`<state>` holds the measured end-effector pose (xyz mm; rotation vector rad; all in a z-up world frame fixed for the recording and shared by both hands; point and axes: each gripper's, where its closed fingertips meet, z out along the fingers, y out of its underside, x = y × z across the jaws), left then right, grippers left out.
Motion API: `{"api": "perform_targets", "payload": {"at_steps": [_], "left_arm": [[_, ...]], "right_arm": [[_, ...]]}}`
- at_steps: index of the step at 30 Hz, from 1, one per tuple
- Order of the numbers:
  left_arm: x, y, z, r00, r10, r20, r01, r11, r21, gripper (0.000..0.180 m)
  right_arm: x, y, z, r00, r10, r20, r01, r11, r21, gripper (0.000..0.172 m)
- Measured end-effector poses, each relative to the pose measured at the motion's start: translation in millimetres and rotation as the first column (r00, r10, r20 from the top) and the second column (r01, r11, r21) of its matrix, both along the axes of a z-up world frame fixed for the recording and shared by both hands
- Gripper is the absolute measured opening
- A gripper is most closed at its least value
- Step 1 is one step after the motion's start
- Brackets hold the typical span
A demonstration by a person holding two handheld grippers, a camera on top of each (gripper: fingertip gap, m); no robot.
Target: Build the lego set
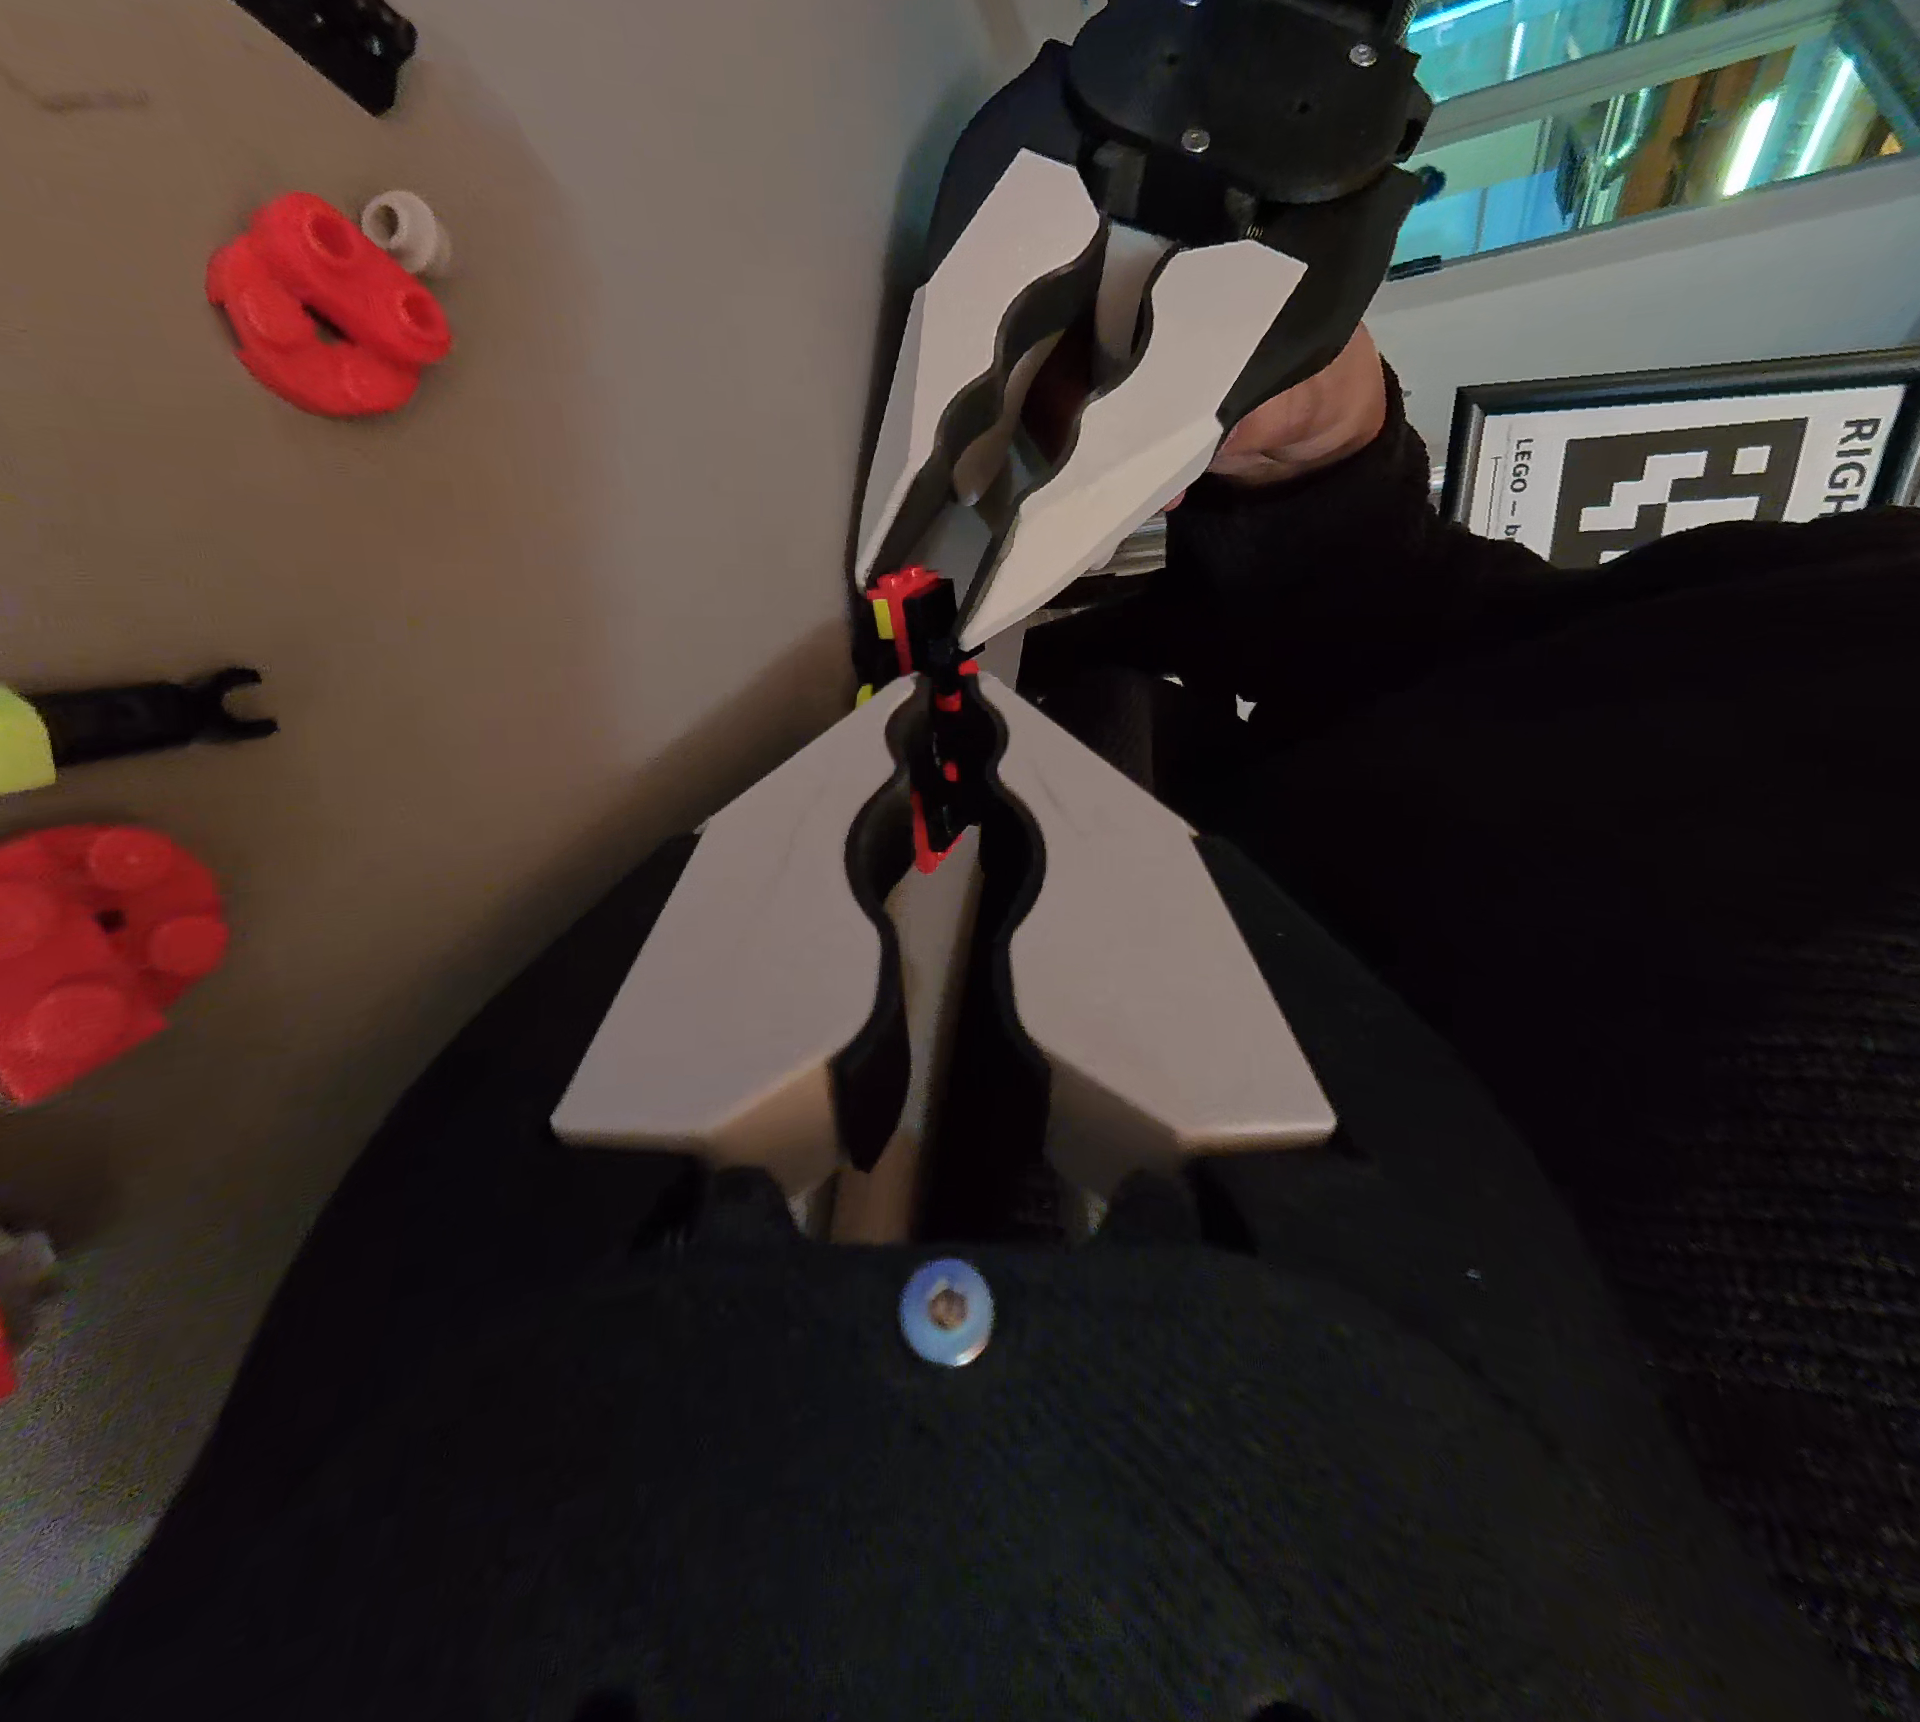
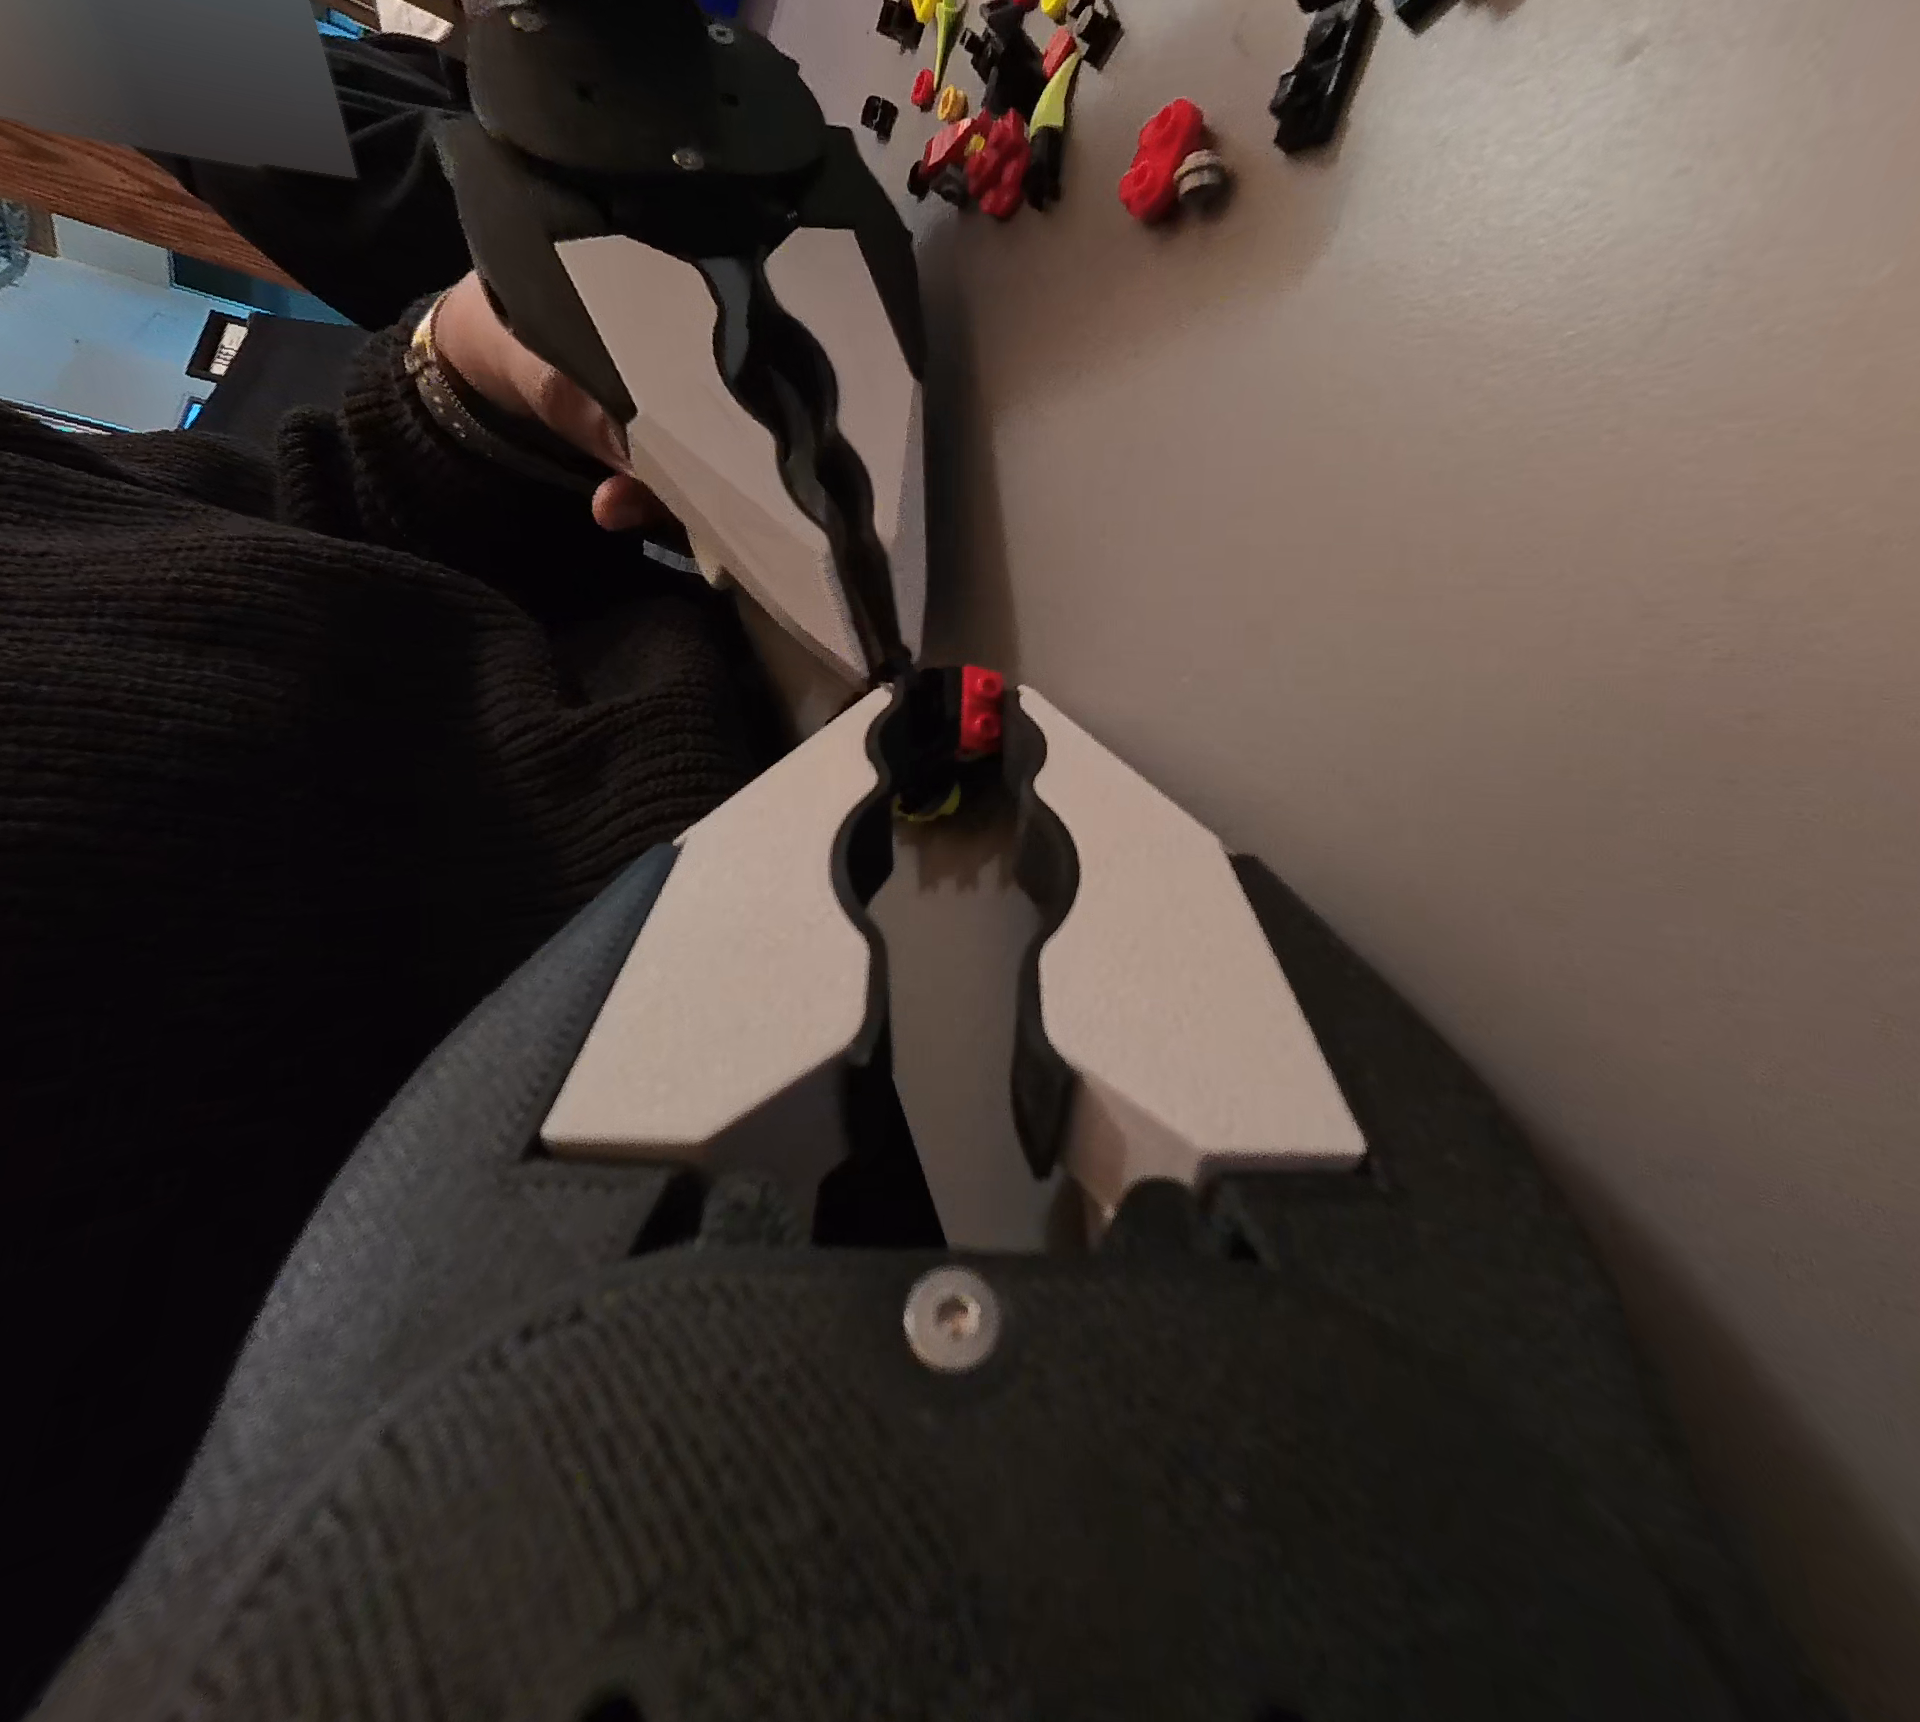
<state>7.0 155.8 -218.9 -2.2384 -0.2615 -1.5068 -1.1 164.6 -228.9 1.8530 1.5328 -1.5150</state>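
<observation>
Two hand-held grippers met tip to tip above a grey table [image 2: 1455, 633], each clamped on part of a small toy-brick build. The left gripper [image 1: 940, 696] was clenched on a thin red-and-black strip [image 1: 940, 799] that ran back between its fingers. The right gripper [image 2: 951, 706] was grasping a chunkier black block [image 2: 930, 737] faced with a red studded brick [image 2: 982, 711] and a dab of yellow at its rear; its pads pressed the block from both sides. The strip and the block touched where the tips met, held in the air just off the table's edge.

Behind the left gripper, loose parts lay on the table: a red round-studded piece [image 1: 327, 301] with a small grey tube [image 1: 407, 226] touching it, another red piece [image 1: 99, 955], and a black clip bar [image 1: 156, 716]. The right wrist view showed a scatter of black, red and yellow bricks [image 2: 997, 72] well apart from the grippers. A person's dark knitted sleeve [image 2: 260, 685] filled the near side
</observation>
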Motion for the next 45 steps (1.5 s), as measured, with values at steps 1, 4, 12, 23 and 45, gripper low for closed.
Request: {"api": "perform_targets", "payload": {"at_steps": [1, 4, 12, 23, 45], "left_arm": [[0, 0, 0, 1.0, -0.001, -0.005, 0.001, 1.0, 0.001, 0.002], [0, -1, 0, 1.0, -0.002, 0.0, 0.002, 1.0, -0.003, 0.002], [0, -2, -1, 1.0, -0.01, 0.024, 0.01, 1.0, -0.014, 0.001], [4, -6, 0, 0.999, -0.039, 0.036, 0.04, 0.999, -0.015, 0.0], [-7, 6, 5, 0.764, 0.022, -0.645, 0.299, 0.873, 0.385, 0.019]], "right_arm": [[0, 0, 0, 1.0, 0.0, -0.001, 0.0, 1.0, 0.001, 0.016], [1, -1, 0, 1.0, 0.007, -0.003, -0.007, 1.0, 0.0, 0.016], [2, -5, 2, 1.0, 0.022, -0.002, -0.022, 0.999, -0.039, 0.02], [2, -7, 2, 1.0, 0.027, 0.004, -0.027, 0.999, -0.044, 0.015], [3, -1, 3, 1.0, 0.002, 0.014, -0.001, 0.997, -0.08, 0.015]]}}
